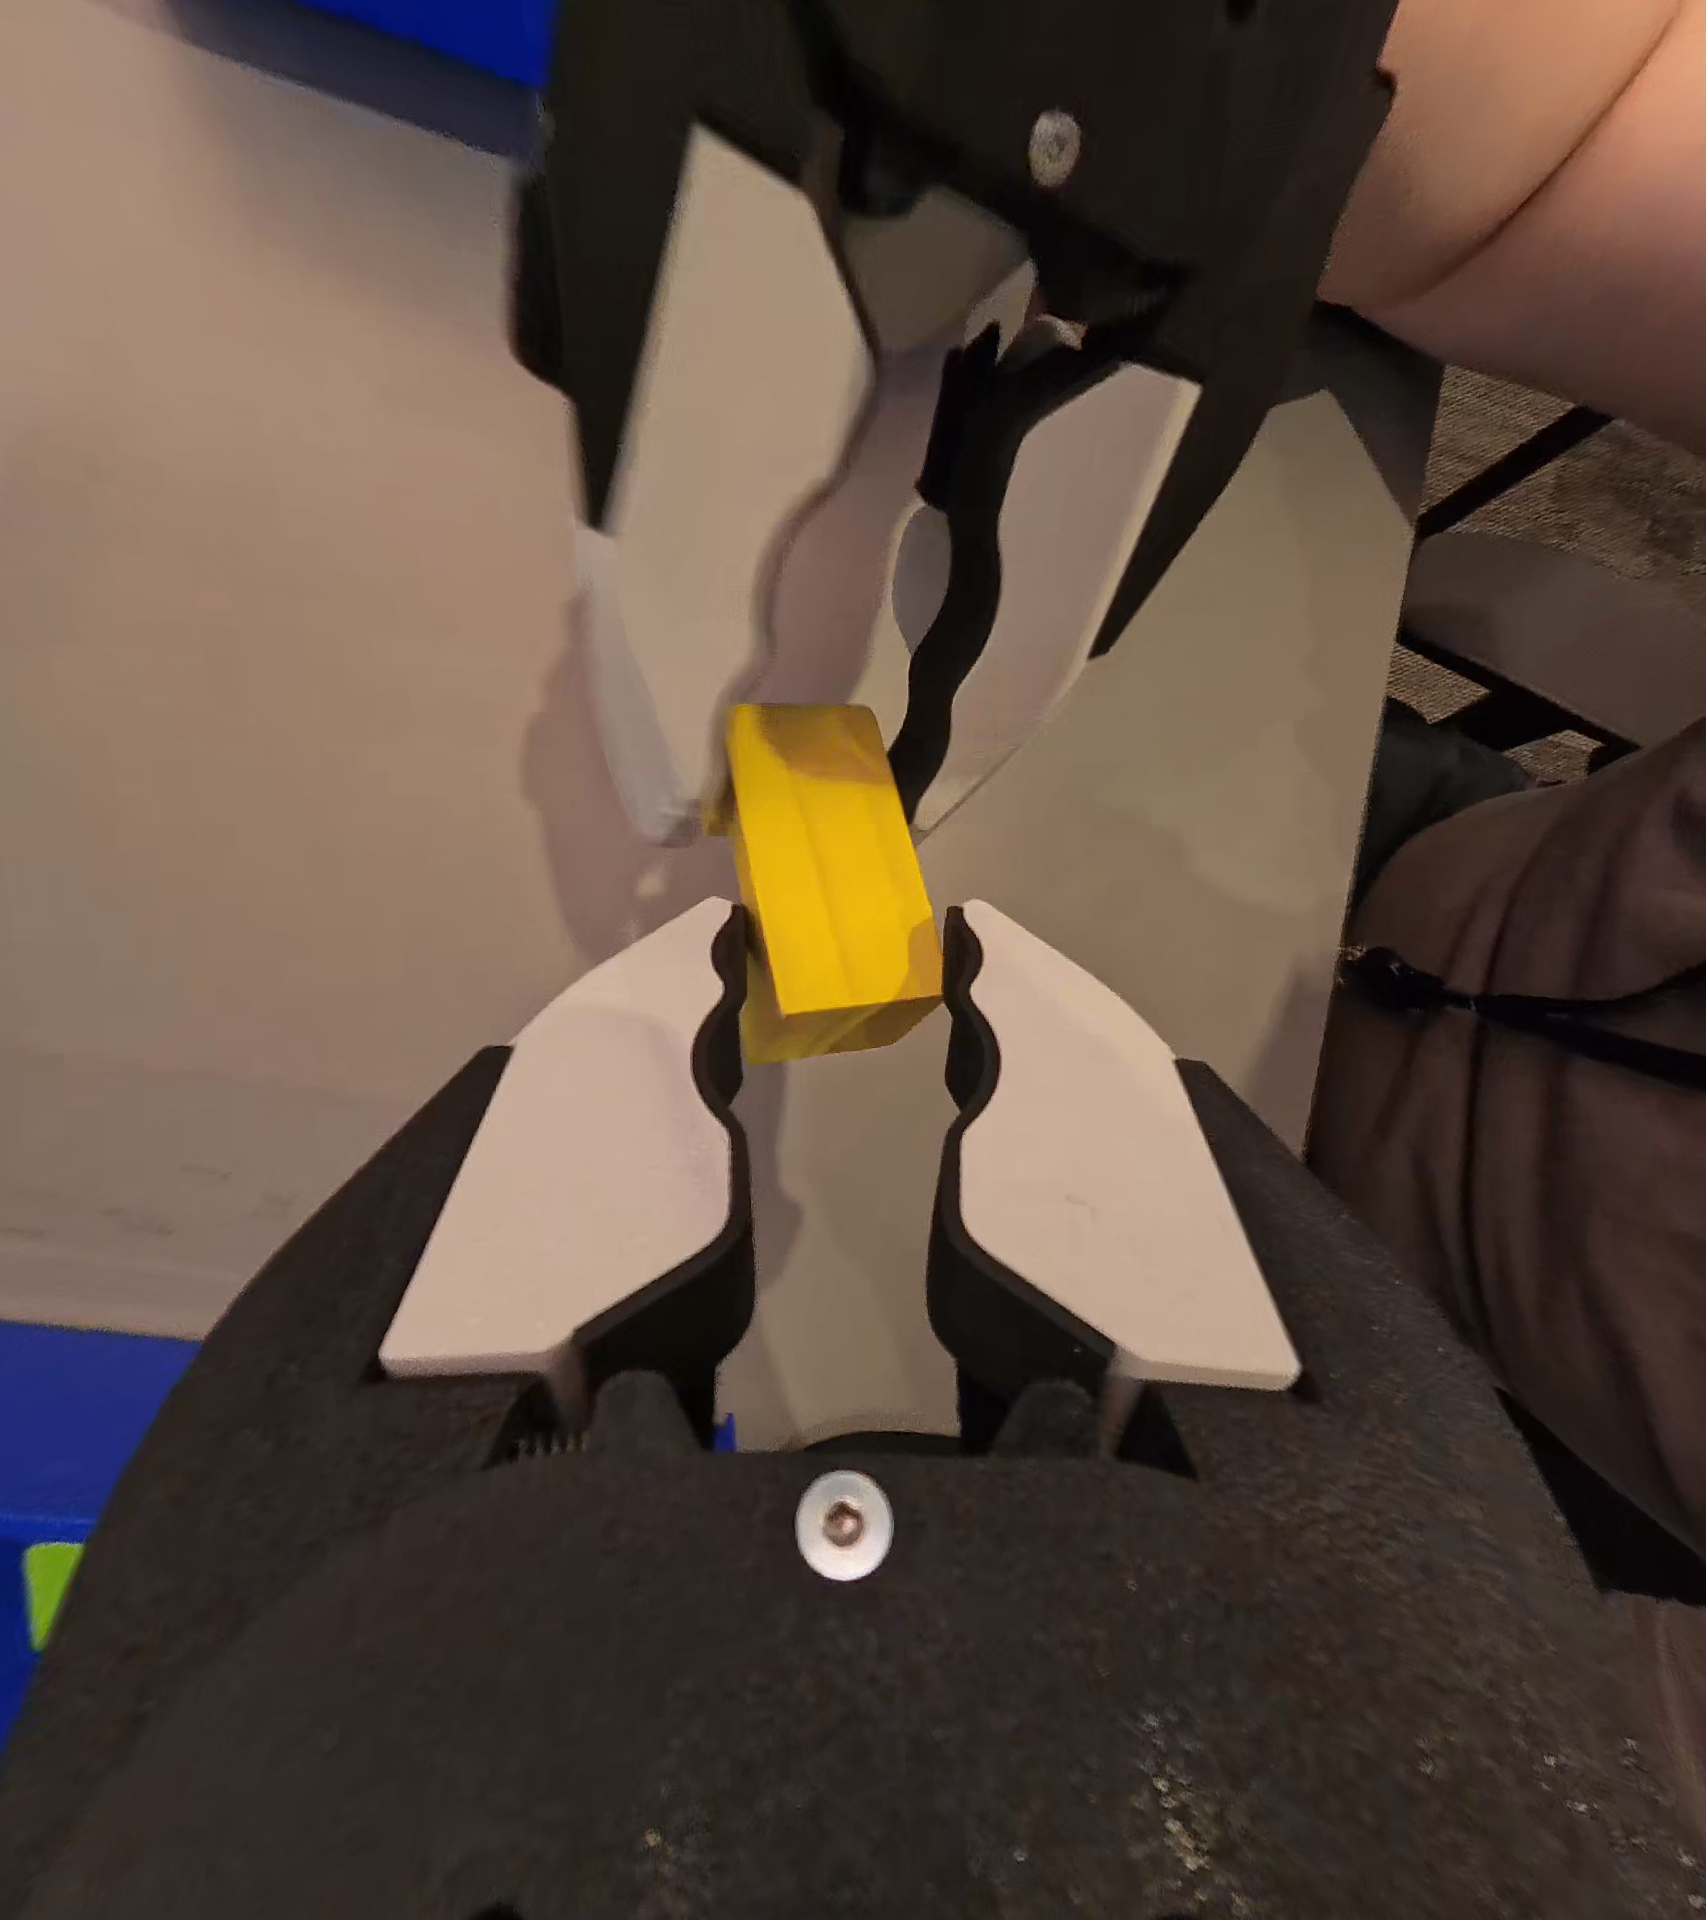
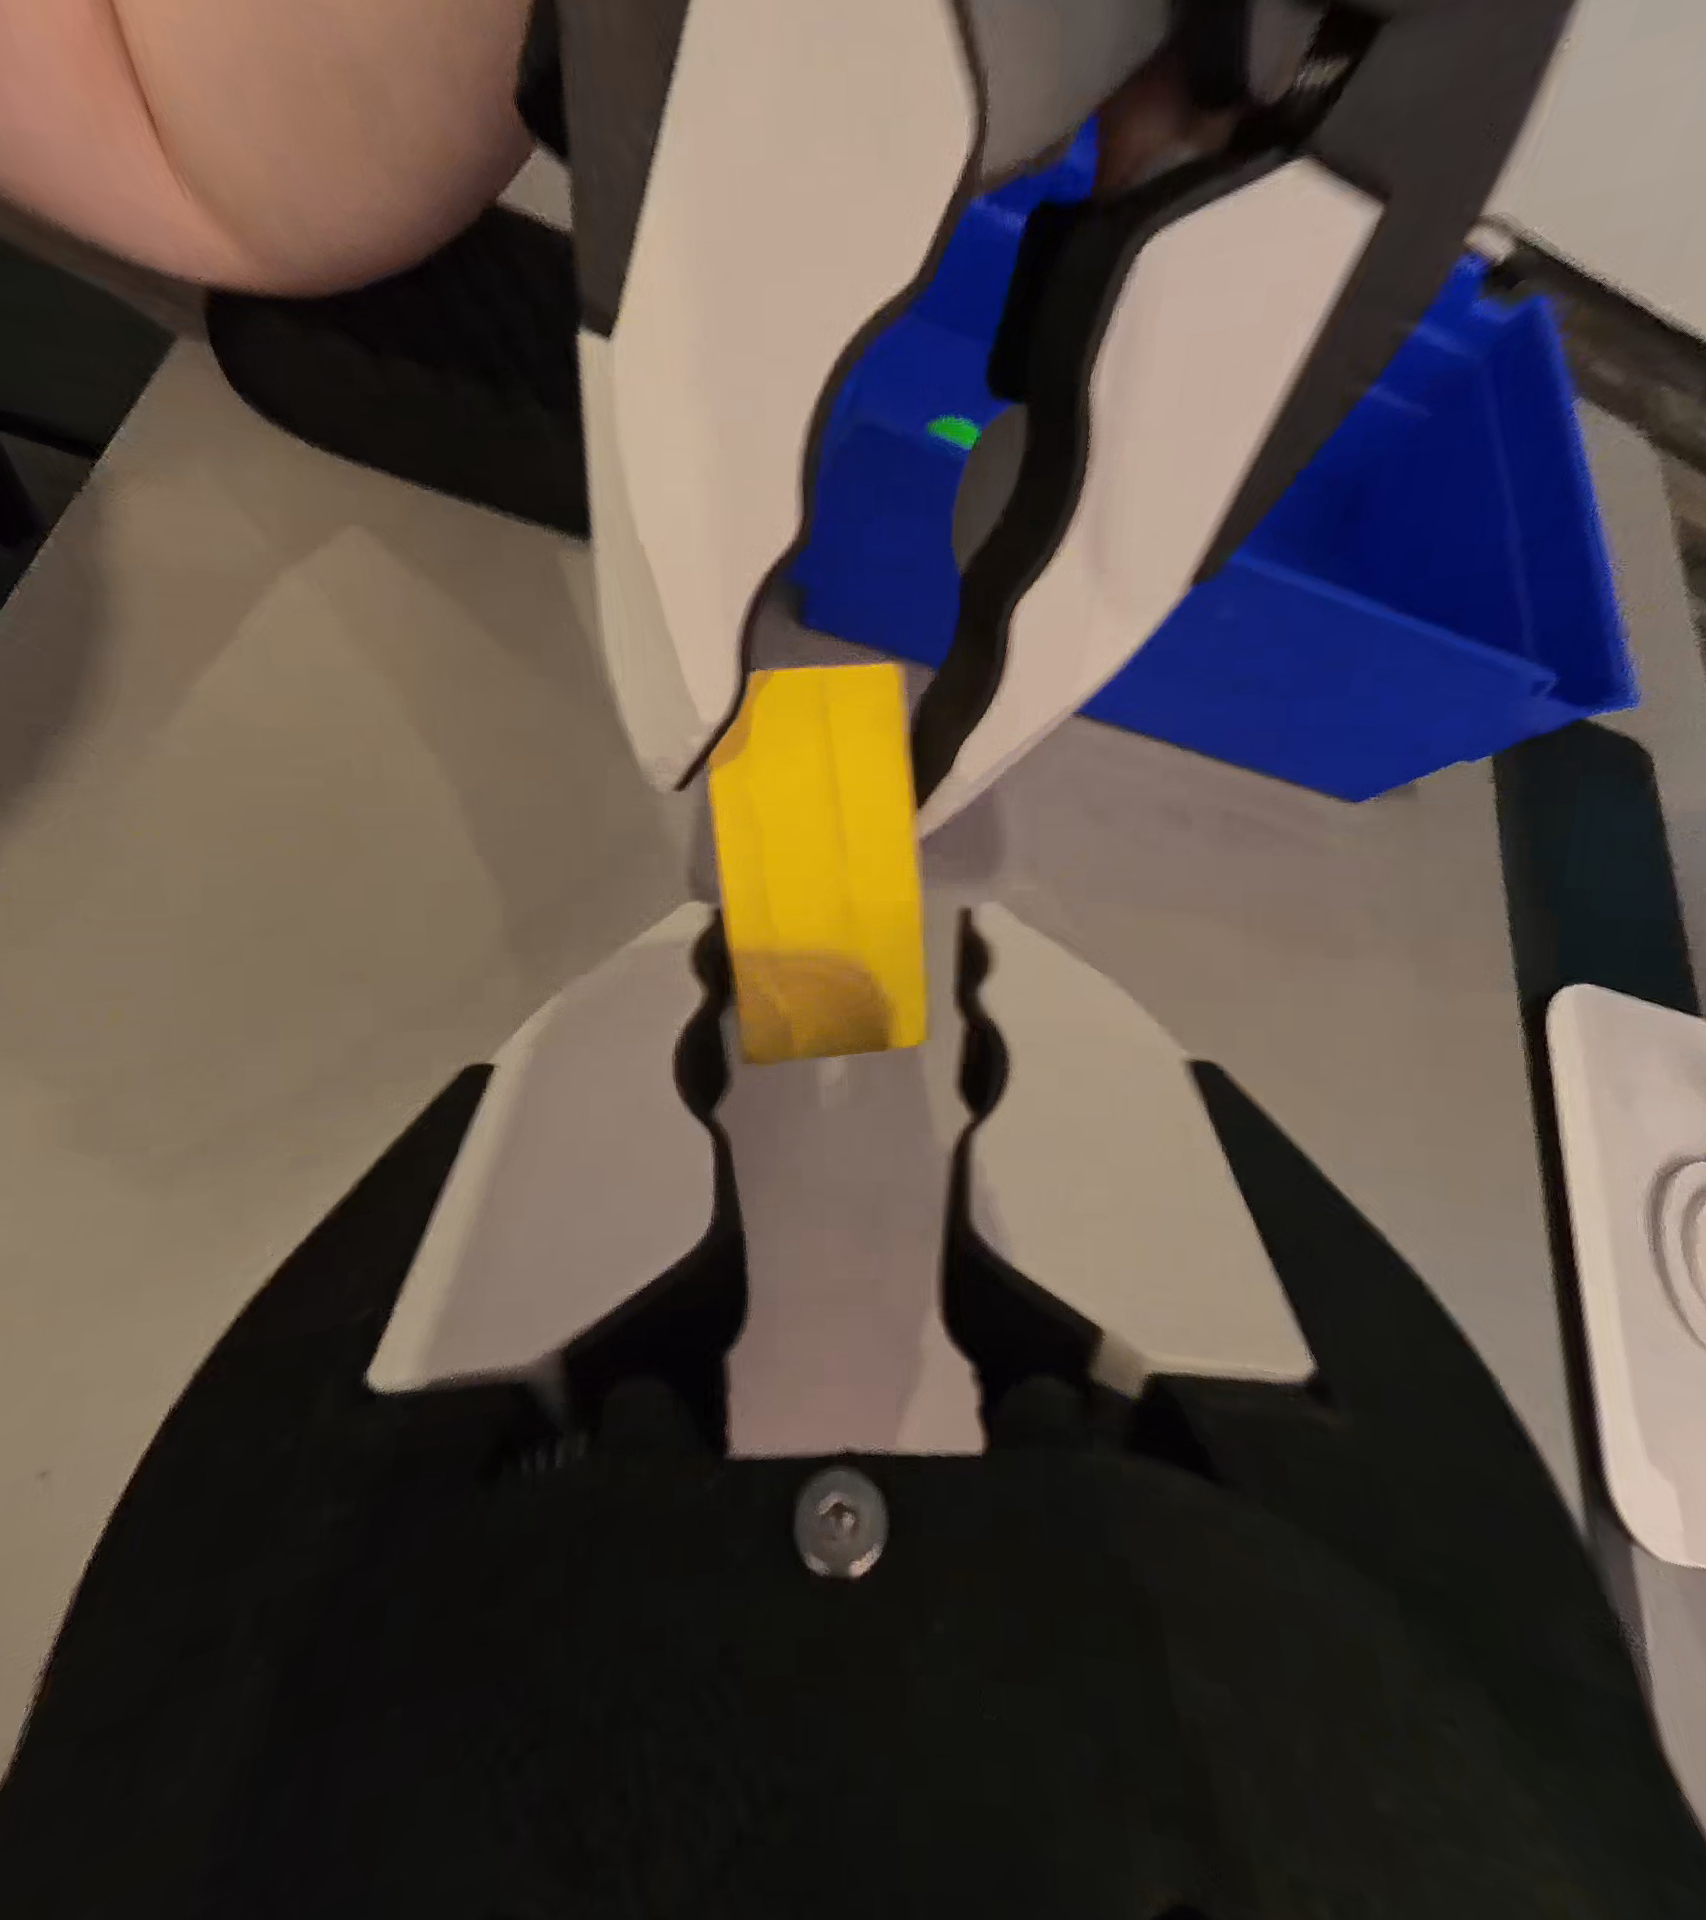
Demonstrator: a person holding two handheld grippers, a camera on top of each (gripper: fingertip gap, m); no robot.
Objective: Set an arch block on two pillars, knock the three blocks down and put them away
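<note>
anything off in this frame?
Yes. Both grippers, left and right, meet one yellow block from opposite ends above the table, and it sits skewed between the jaws. No pillars in view.

Block (image 1: 828,883) yellow, faint darker grain streaks on end face. Both grippers: black textured bodies, pale grey-white fingers (image 1: 610,1143) with black wavy pads. Bin (image 2: 1400,644) saturated blue, small green patch inside; table (image 2: 257,831) plain beige-grey, white tray (image 2: 1607,1247) at its right edge.
</note>
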